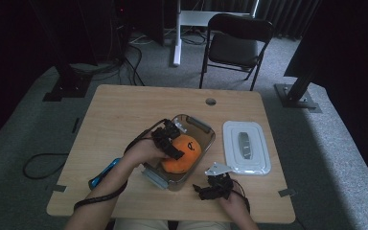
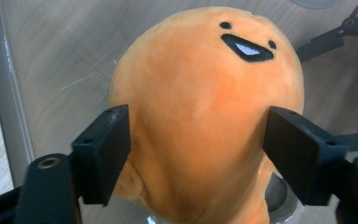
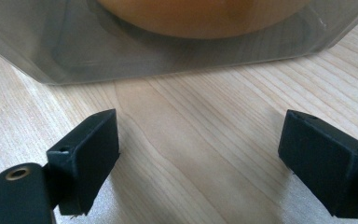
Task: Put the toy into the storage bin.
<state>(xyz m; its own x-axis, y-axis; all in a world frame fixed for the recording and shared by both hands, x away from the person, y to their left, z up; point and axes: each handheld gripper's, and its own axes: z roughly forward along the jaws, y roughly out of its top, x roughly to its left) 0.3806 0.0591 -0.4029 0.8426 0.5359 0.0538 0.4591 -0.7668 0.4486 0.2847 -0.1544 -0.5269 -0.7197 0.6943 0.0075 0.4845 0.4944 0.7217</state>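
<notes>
1. Jaws of the left gripper [image 2: 193, 154] stand spread either side of the orange plush toy [image 2: 205, 112], pads apparently just off its flanks.
2. Toy sits in the clear box [image 1: 199, 125], soft, rounded, long axis running away from that gripper.
3. Right gripper [image 3: 200, 163] rests spread over bare bench [image 3: 191, 140], just beside the box's glossy wall.
4. White lid [image 1: 247, 146] lies further right.
</notes>
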